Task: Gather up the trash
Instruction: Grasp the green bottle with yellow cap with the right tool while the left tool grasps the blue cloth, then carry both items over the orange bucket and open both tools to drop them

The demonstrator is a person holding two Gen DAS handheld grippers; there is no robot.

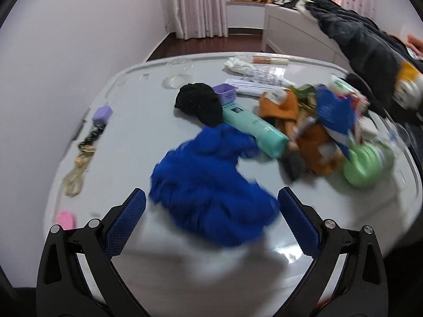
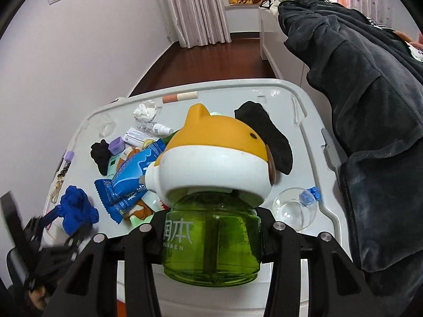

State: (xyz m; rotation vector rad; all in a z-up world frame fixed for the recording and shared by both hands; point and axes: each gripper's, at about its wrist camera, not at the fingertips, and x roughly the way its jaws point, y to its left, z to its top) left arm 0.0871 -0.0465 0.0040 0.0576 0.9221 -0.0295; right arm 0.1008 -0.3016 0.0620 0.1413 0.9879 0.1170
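Note:
My right gripper (image 2: 211, 227) is shut on a green bottle (image 2: 211, 245) with an orange-and-white cat-shaped top (image 2: 214, 155), held above the white table (image 2: 304, 121). My left gripper (image 1: 211, 211) is open, its blue pads either side of a crumpled blue cloth (image 1: 208, 190) lying on the table (image 1: 137, 111); the cloth also shows in the right wrist view (image 2: 76, 211). A blue snack wrapper (image 2: 127, 182) lies among the clutter. A crumpled white tissue (image 2: 144, 112) sits near the far edge.
On the table: black sock (image 1: 198, 103), mint tube (image 1: 253, 129), purple cup (image 1: 224, 93), beaded cord (image 1: 82, 153), orange toy (image 1: 296, 126), clear domes (image 2: 293, 208), another black sock (image 2: 267, 137). A dark garment (image 2: 370, 105) hangs at right. Wall on the left.

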